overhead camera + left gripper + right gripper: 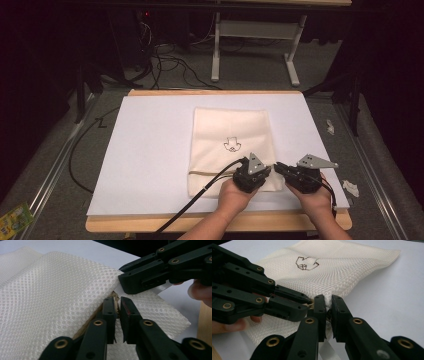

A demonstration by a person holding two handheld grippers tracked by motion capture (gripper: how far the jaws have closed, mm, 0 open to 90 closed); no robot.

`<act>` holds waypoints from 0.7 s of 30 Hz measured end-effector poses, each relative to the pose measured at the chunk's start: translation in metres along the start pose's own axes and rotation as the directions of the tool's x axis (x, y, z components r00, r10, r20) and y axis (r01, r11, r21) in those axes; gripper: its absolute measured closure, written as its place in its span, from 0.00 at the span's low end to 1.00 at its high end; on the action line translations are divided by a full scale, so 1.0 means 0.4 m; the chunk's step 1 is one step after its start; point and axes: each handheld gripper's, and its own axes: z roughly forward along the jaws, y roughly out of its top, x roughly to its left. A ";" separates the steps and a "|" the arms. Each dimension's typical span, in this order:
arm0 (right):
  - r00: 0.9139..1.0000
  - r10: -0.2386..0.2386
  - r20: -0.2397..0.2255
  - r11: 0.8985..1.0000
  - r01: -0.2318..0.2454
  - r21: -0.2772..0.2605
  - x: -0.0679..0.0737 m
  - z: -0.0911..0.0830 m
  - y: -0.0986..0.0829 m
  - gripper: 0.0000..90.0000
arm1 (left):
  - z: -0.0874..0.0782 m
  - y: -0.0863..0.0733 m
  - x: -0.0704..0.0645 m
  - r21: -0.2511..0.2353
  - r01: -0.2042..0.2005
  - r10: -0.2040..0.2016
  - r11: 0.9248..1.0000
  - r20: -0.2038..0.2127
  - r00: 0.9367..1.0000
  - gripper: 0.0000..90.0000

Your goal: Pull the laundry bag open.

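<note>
Bag: cream mesh bag (231,145) — flat, dotted weave, small drawn emblem.
Your left gripper (118,305): pinched its edge.
Your right gripper (327,305): pinched mesh too.

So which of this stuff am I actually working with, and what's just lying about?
In the job:
mesh bag
left gripper, shut on the bag's edge
right gripper, shut on the bag's edge

Lying about:
white scraps
green packet
</note>
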 end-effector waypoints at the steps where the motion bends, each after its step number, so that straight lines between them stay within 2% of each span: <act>1: 1.000 0.000 0.000 1.000 0.000 0.000 0.000 0.000 0.000 0.94 | 0.000 0.000 0.000 0.000 0.000 0.000 1.000 0.000 1.000 0.96; 12: 1.000 0.000 0.001 1.000 0.000 0.003 -0.002 0.003 -0.001 0.94 | -0.002 0.000 -0.003 0.010 -0.004 0.005 1.000 -0.011 1.000 0.97; 21: 1.000 0.021 0.003 1.000 -0.021 0.002 -0.008 0.002 0.000 0.94 | -0.018 -0.009 0.012 0.010 0.030 -0.030 0.999 -0.011 0.999 0.97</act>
